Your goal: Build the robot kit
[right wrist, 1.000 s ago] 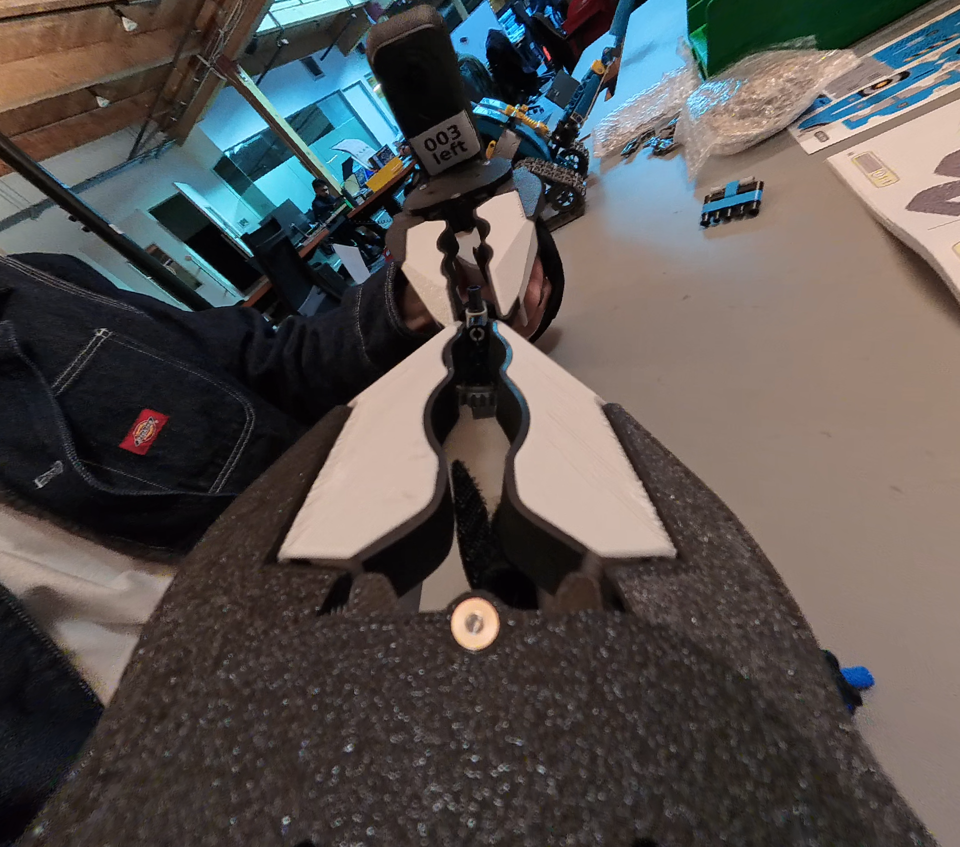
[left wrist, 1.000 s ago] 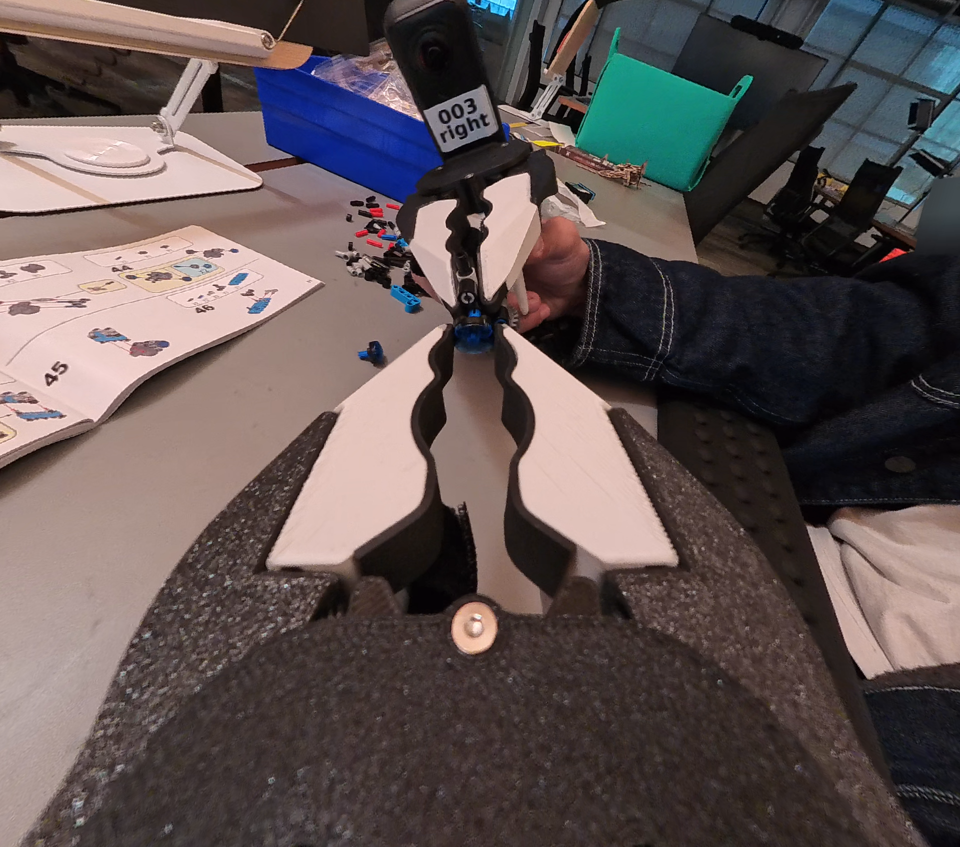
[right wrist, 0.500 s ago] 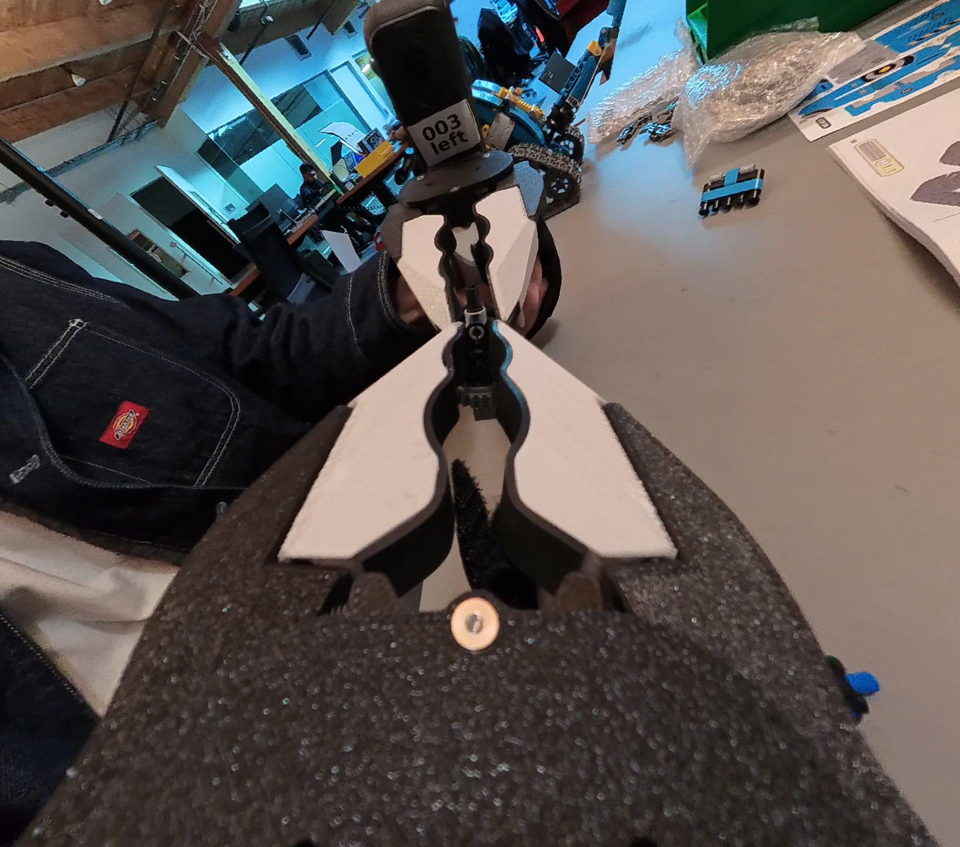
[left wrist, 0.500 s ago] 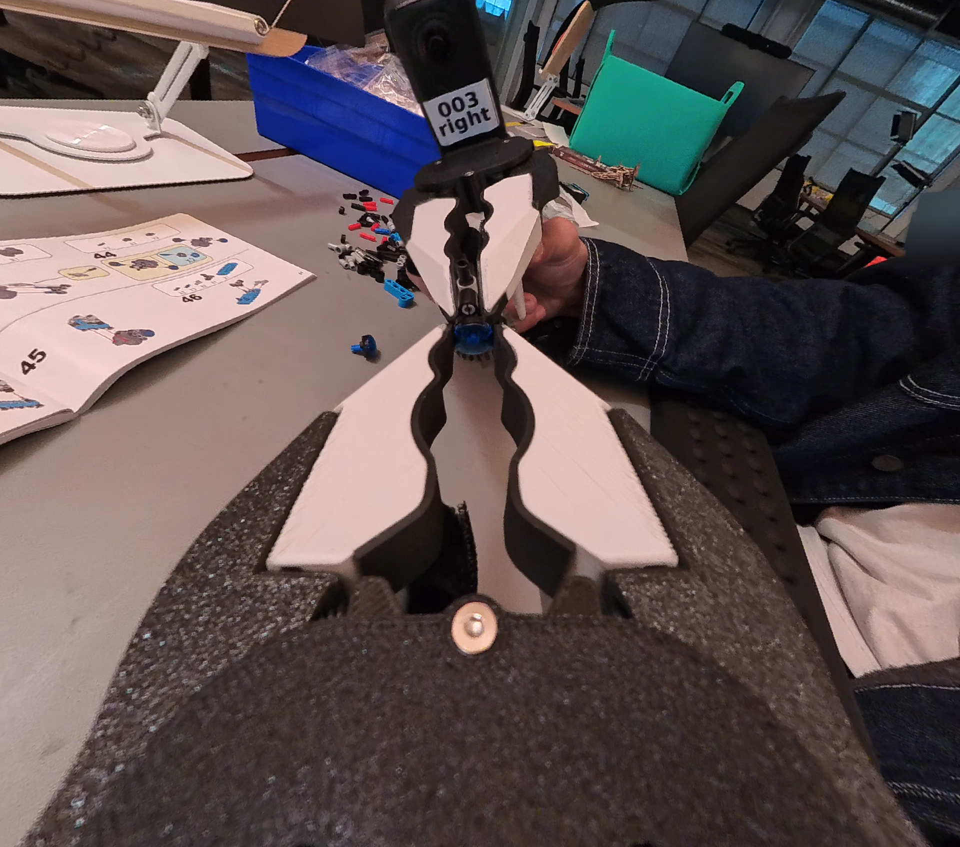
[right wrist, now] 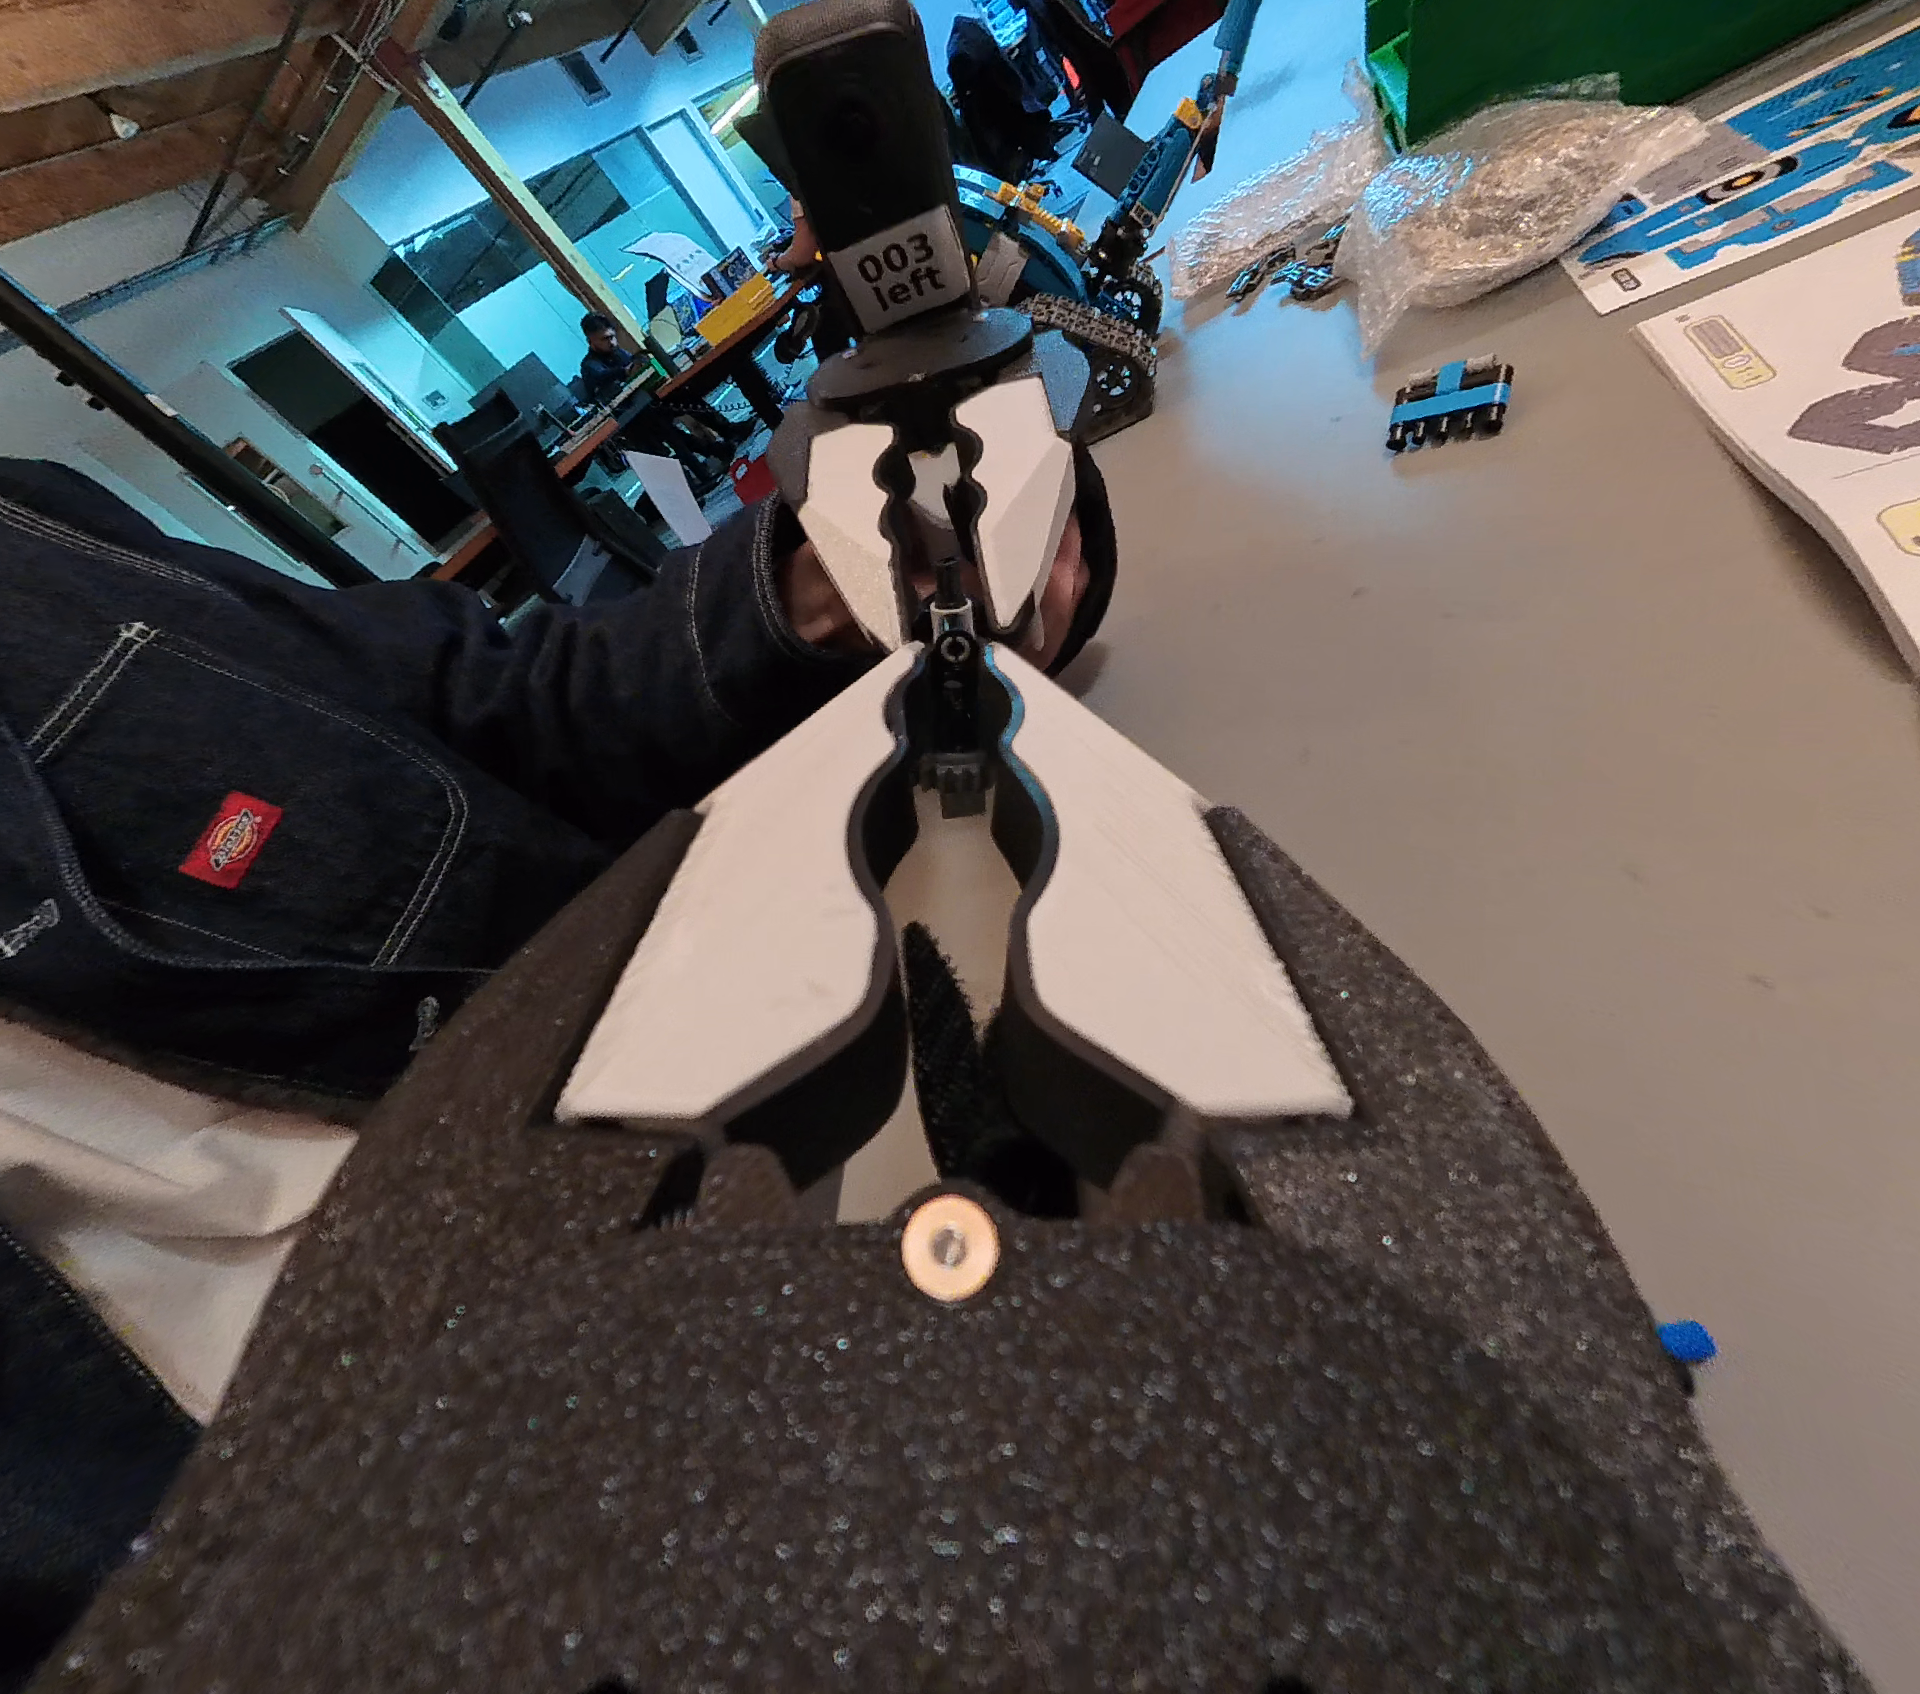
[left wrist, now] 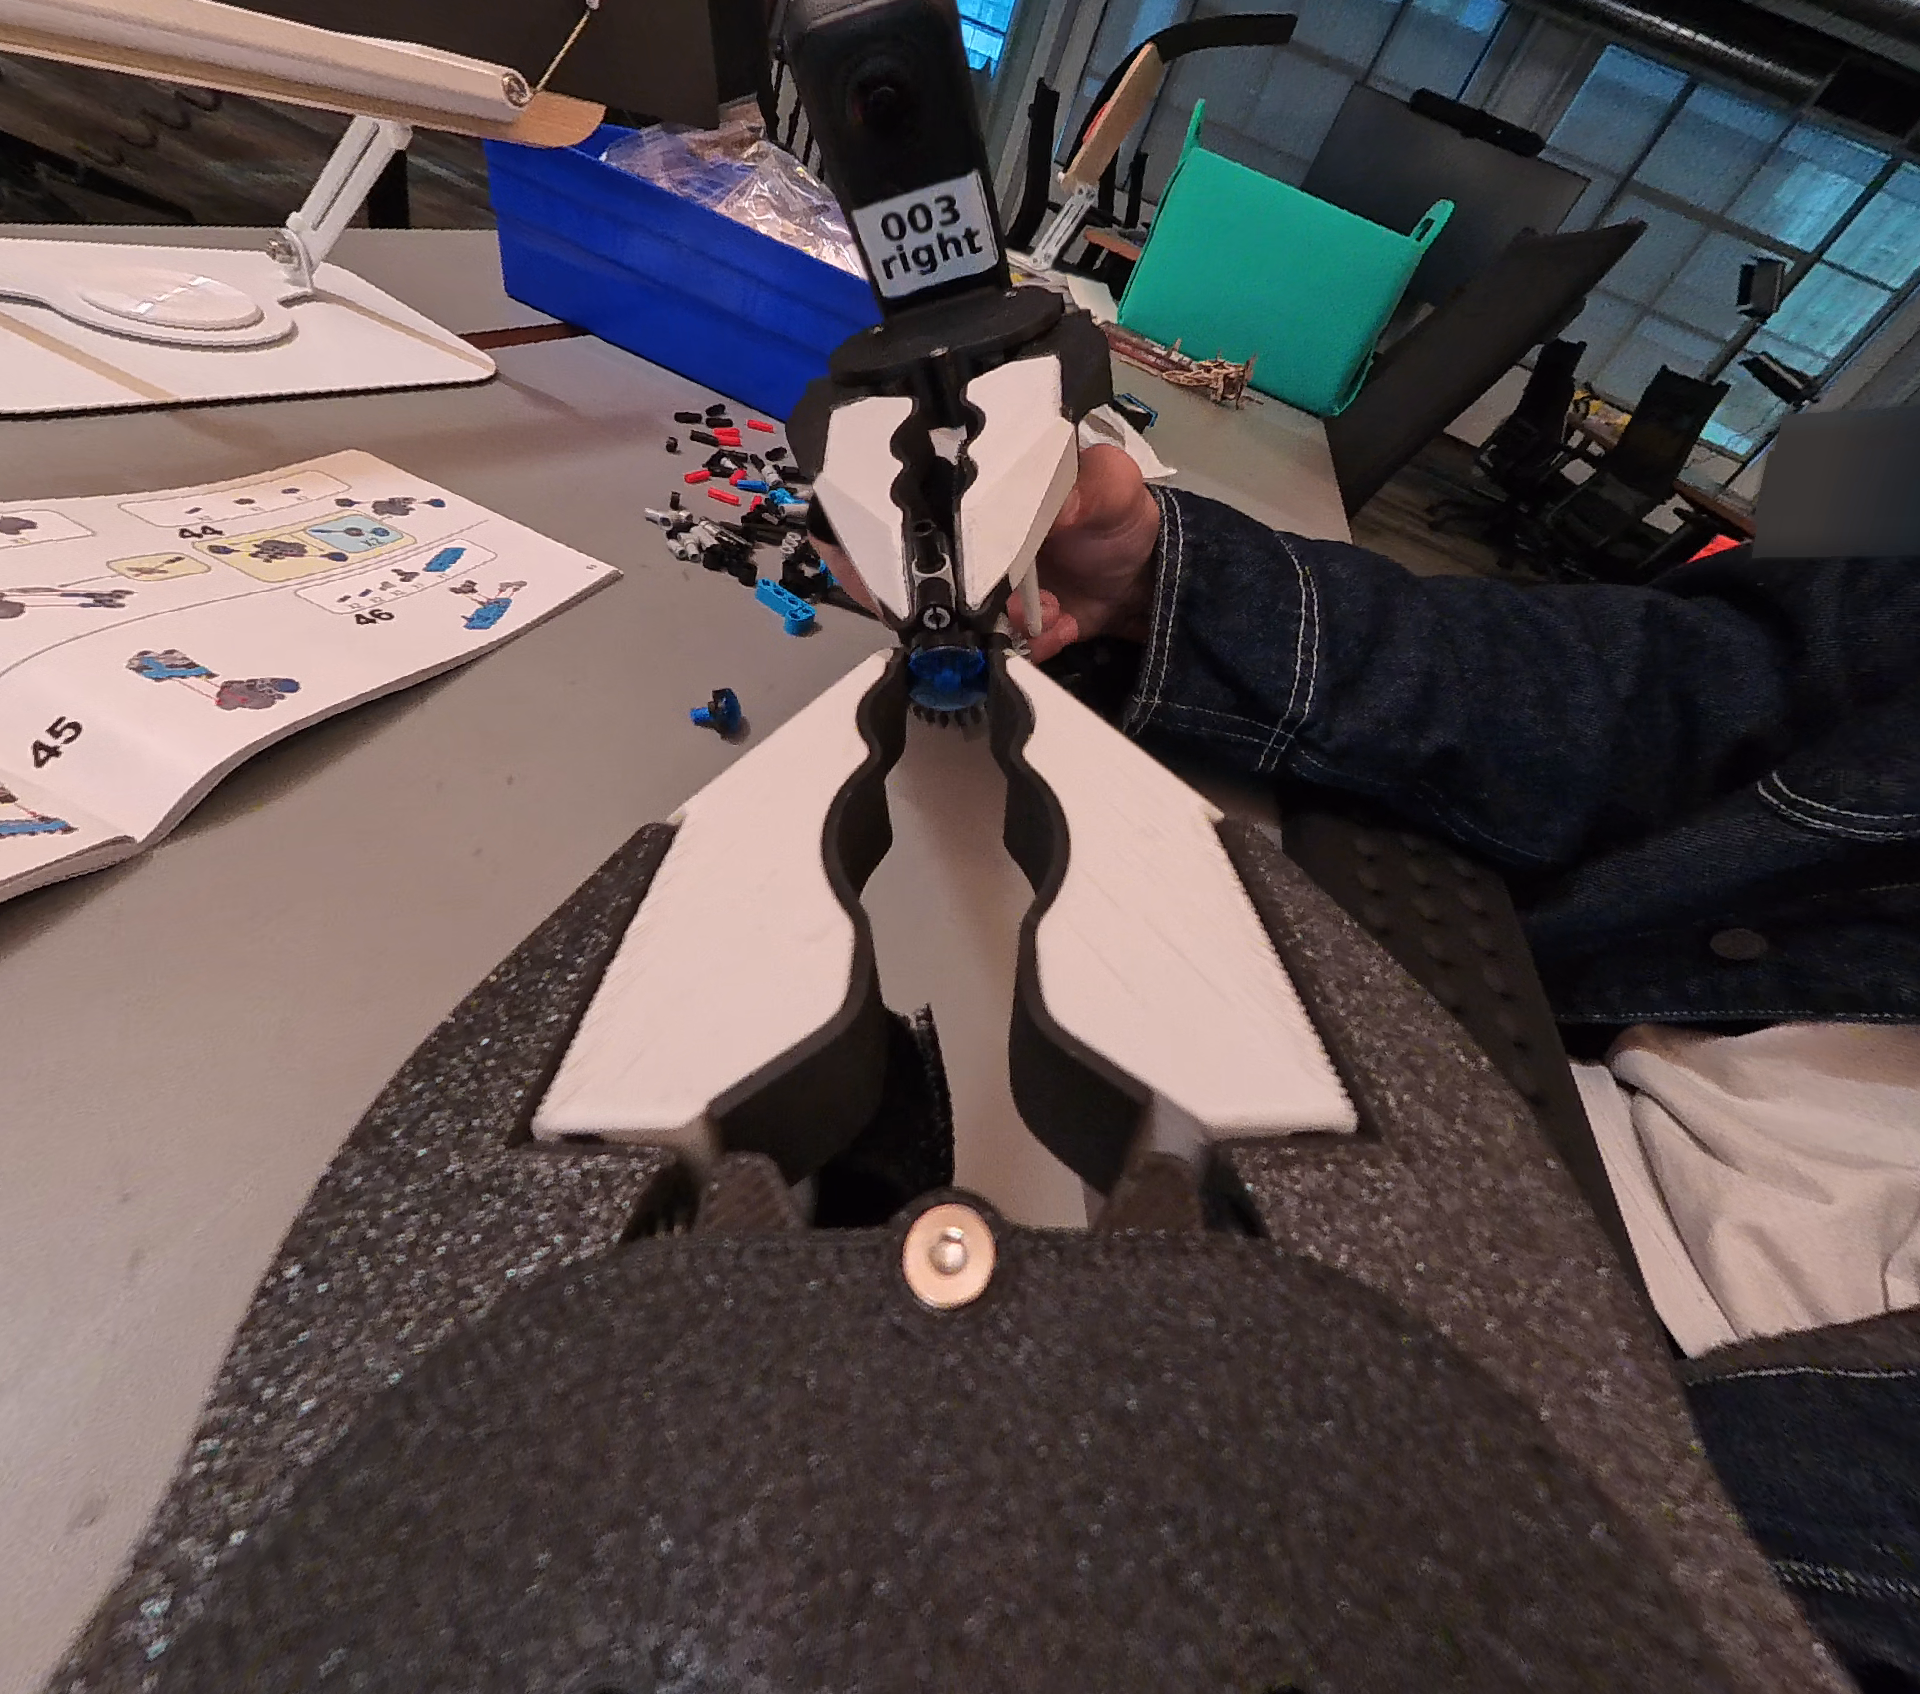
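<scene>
Meeting tip to tip above the grey table (left wrist: 312,969), the two grippers share one small build: the left gripper (left wrist: 943,676) is pinched shut on a blue round piece with a black gear (left wrist: 940,683), and the right gripper (right wrist: 951,657) is clamped on a slim black beam (right wrist: 948,709) with a gear at its near end. Bare tabletop lies open at 8 o'clock of the left tips; a stray blue-and-black pin (left wrist: 715,707) sits near at 9 o'clock, the instruction booklet (left wrist: 260,605) farther out, loose parts (left wrist: 738,501) and a blue bin (left wrist: 665,273) at 11 o'clock.
</scene>
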`<state>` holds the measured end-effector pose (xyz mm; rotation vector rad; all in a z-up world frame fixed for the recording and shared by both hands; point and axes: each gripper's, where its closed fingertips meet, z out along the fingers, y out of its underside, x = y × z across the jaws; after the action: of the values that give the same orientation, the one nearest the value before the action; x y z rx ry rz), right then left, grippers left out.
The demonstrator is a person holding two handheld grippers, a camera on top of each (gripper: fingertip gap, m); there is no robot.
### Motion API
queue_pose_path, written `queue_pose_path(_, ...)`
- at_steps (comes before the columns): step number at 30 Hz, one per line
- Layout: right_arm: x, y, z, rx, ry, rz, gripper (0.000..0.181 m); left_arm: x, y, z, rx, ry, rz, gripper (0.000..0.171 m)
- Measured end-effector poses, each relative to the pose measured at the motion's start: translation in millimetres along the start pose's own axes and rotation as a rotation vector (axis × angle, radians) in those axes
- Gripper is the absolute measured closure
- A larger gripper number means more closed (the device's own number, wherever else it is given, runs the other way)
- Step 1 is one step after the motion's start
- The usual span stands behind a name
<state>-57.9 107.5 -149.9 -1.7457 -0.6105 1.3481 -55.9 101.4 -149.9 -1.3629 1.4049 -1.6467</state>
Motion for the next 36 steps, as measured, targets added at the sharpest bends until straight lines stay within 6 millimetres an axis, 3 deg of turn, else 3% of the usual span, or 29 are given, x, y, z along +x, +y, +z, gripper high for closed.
queue_pose_path(8, 2.4, -11.7, -0.7, 0.049, 0.057, -0.068, 0.175, -5.3, -10.4, -2.2, 0.069, 0.003, -0.068, 0.156)
queue_pose_path(11, 4.3, -24.5, -2.1, 0.123, 0.105, -0.109, 0.175, -8.9, -24.1, -9.0, 0.159, 0.002, -0.112, 0.142)
queue_pose_path(13, 1.8, -24.6, 1.5, 0.125, 0.086, -0.089, 0.175, -6.9, -23.0, -8.1, 0.153, 0.016, -0.112, 0.152)
queue_pose_path(18, -0.8, -21.0, 14.0, 0.106, 0.075, -0.087, 0.174, -3.5, -24.2, -7.7, 0.153, 0.033, -0.113, 0.153)
queue_pose_path(23, 1.7, -22.1, 13.7, 0.095, 0.166, -0.224, 0.174, -6.0, -24.3, -9.2, 0.171, 0.047, -0.183, 0.153)
queue_pose_path(29, 9.3, -44.7, -11.8, 0.235, 0.226, -0.178, 0.156, -24.9, -35.9, -26.5, 0.271, -0.005, -0.256, 0.156)
queue_pose_path(33, 11.1, -27.7, 11.3, 0.146, 0.178, -0.136, 0.138, -9.9, -50.3, -32.4, 0.357, 0.118, -0.290, 0.156)
queue_pose_path(36, 3.3, -29.4, 21.4, 0.143, 0.176, -0.205, 0.151, -4.7, -51.2, -30.8, 0.364, 0.143, -0.294, 0.156)
